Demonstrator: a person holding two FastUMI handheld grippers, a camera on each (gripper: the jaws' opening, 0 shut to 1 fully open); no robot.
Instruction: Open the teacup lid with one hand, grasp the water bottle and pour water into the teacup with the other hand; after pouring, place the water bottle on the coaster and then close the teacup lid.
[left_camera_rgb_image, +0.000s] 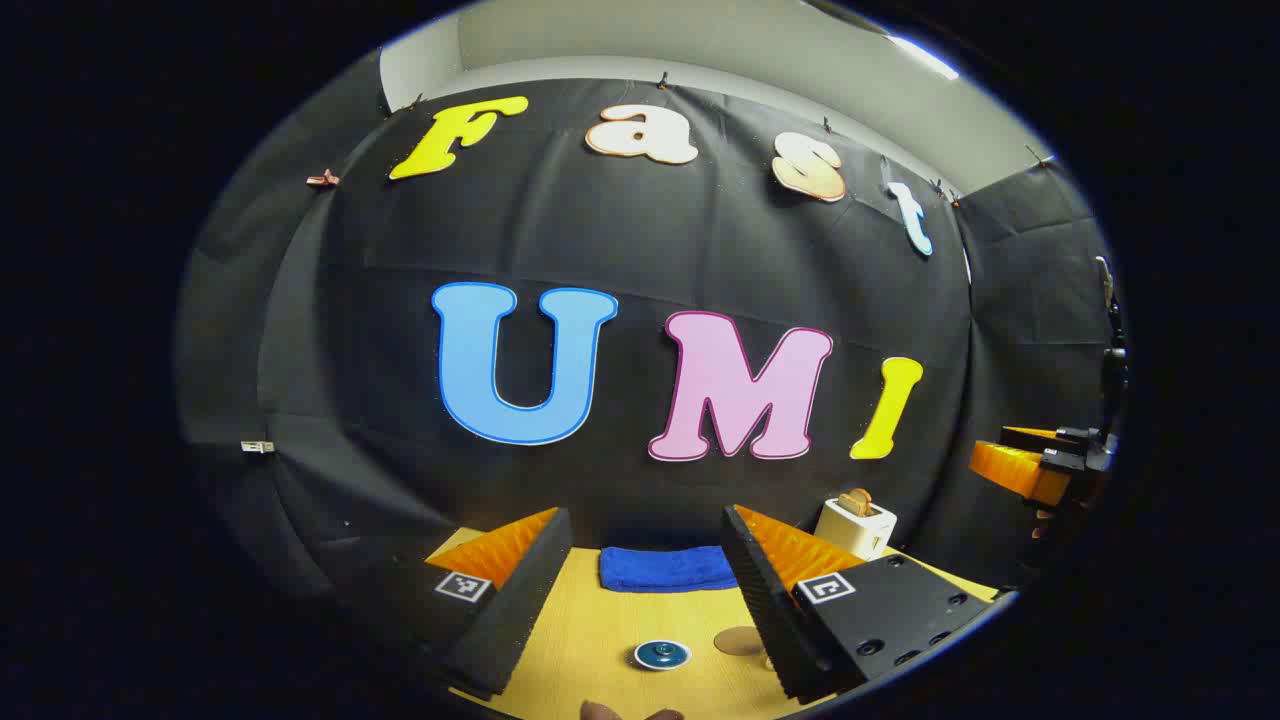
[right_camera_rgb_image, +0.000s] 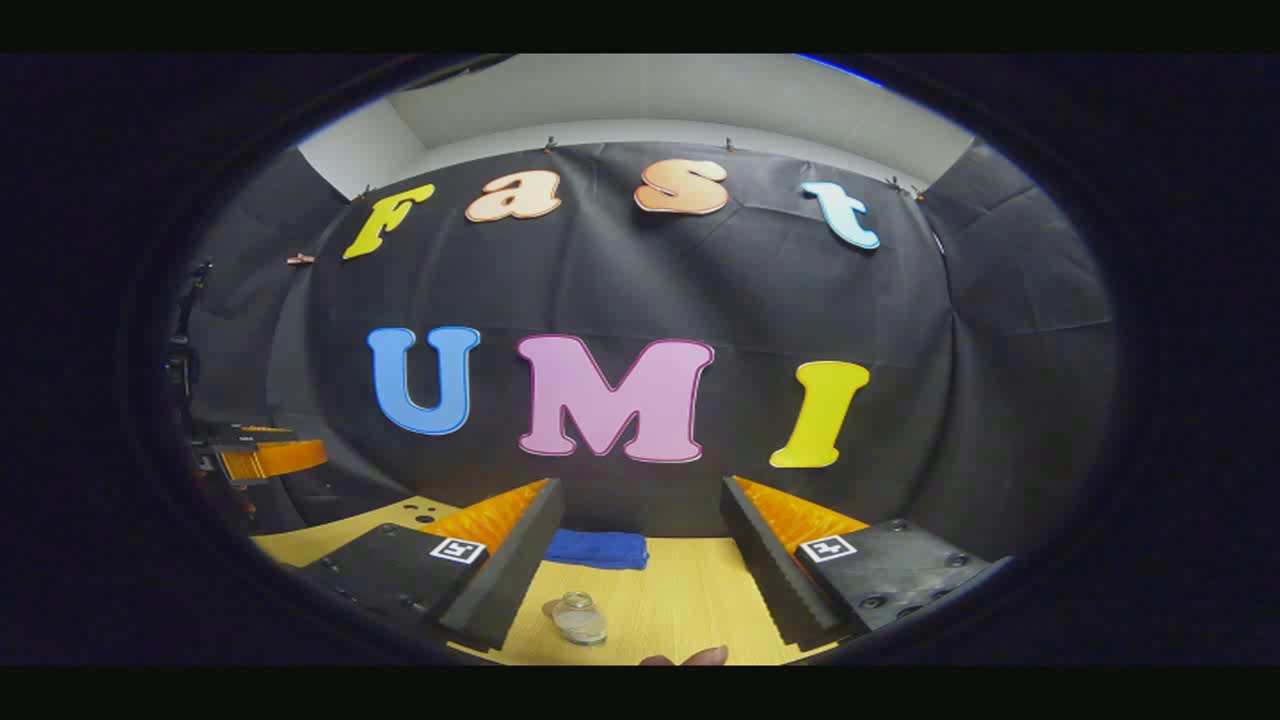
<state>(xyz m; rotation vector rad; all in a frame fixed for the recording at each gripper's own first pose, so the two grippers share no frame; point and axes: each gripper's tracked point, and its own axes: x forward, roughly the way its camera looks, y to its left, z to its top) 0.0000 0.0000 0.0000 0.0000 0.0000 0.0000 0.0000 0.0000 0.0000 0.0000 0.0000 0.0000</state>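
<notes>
One teacup (left_camera_rgb_image: 662, 655) is seen from above on the wooden surface (left_camera_rgb_image: 600, 630), its lid on and standing upright; no writing can be read on it. Just right of the teacup one round coaster (left_camera_rgb_image: 739, 640) lies flat. Behind the teacup one folded blue cloth (left_camera_rgb_image: 667, 568) lies across the surface, and farther right of it stands one white toaster (left_camera_rgb_image: 856, 525). In the right gripper view one small clear bottle (right_camera_rgb_image: 579, 616) stands upright before the cloth. The left tongs (left_camera_rgb_image: 650, 560) are spread wide, grasping nothing. The right tongs (right_camera_rgb_image: 640, 550) are likewise released. Square coded markers are borne by both.
</notes>
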